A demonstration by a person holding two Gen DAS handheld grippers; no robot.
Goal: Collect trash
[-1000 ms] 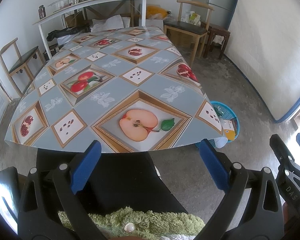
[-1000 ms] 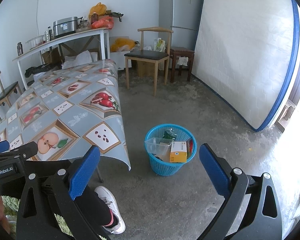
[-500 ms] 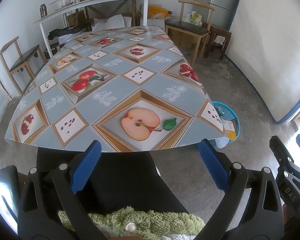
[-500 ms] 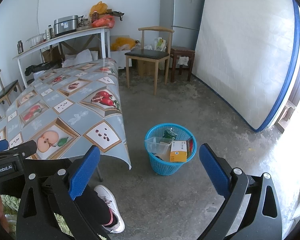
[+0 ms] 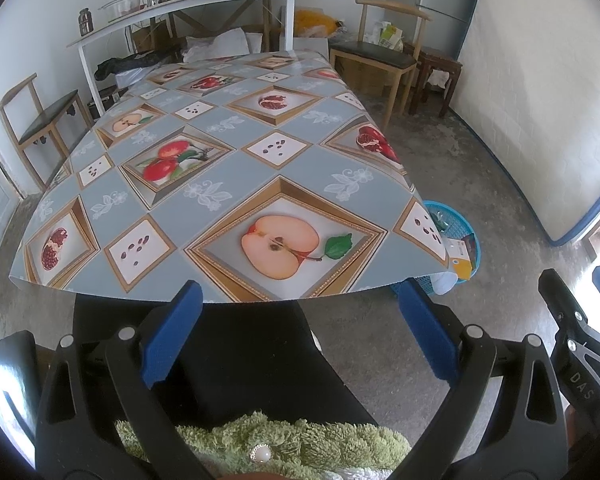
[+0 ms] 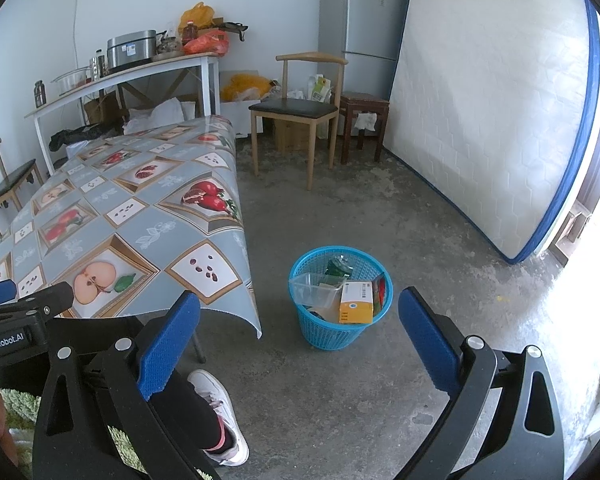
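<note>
A blue plastic trash basket [image 6: 364,260] stands on the floor right of the table; it holds a clear plastic tub [image 6: 314,290], an orange and white box [image 6: 355,303], a green packet and other wrappers. In the left wrist view the basket [image 5: 464,222] is partly hidden behind the table corner. My left gripper [image 5: 300,304] is open and empty, held over the near table edge. My right gripper [image 6: 300,316] is open and empty, held above the floor in front of the basket.
A table with a fruit-print cloth [image 5: 220,168] fills the left wrist view. Wooden chairs [image 6: 296,108], a stool, a fridge [image 6: 360,20], a white shelf with pots [image 6: 140,68] and a leaning mattress [image 6: 488,112] line the room. My leg and shoe [image 6: 220,408] are below.
The left wrist view has tilted slightly down, so the table sits a little higher in frame. The right gripper has barely moved. Both stay open.
</note>
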